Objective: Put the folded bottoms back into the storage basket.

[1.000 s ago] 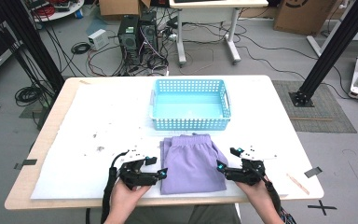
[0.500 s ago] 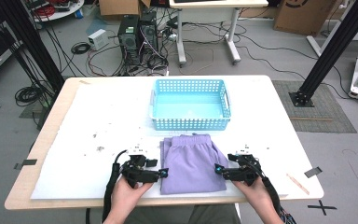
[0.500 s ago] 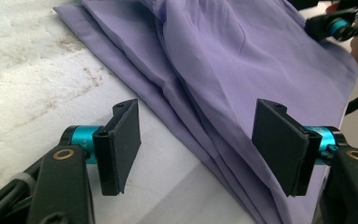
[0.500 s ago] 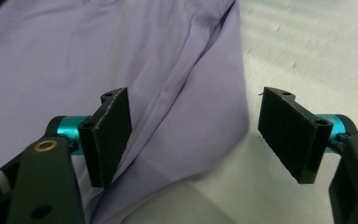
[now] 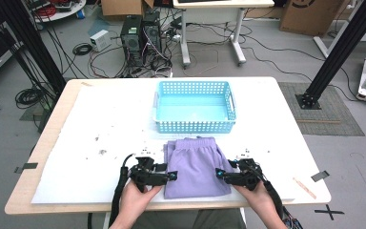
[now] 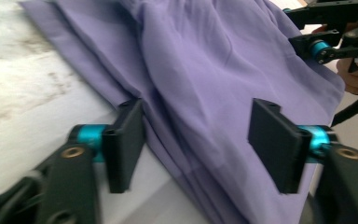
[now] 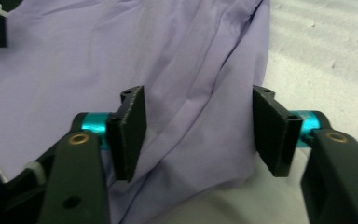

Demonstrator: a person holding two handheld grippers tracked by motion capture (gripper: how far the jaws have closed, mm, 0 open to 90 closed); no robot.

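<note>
Purple shorts (image 5: 196,165), soft folded cloth, creased, beside perforated plastic basket (image 5: 194,106)

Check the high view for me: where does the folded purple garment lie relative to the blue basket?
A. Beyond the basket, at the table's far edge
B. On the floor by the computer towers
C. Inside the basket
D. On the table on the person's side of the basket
D. The folded purple garment lies flat on the table just on the person's side of the blue basket, between the left gripper and right gripper.
</note>
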